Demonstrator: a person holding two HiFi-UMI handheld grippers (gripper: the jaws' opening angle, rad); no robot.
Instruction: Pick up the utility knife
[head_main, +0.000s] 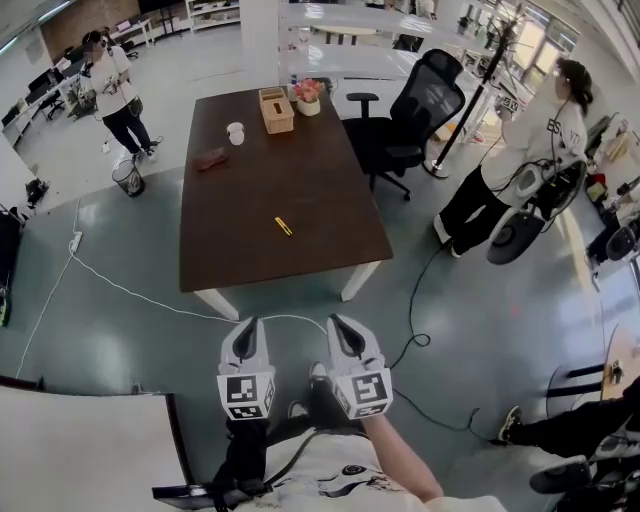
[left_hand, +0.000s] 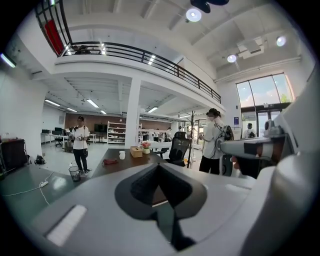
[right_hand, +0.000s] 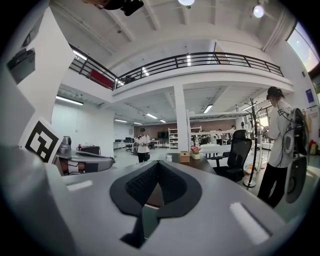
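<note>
Yellow utility knife (head_main: 284, 226) lying flat near the middle of the dark tabletop (head_main: 300, 190), long axis slanting from far-left to near-right, well apart from both tools, left tool (head_main: 248, 335) and right tool (head_main: 340, 335) each pressed together, empty, above the floor (head_main: 480, 330)

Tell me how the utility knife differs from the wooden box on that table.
Size: the utility knife is a thin sliver, while the wooden box is much bulkier.
Colour: the utility knife is yellow and the wooden box is tan.
Place: the utility knife lies flat and alone in the near half of the table, while the wooden box stands at the far end beside a flower pot.
Both rest on the same dark tabletop.
</note>
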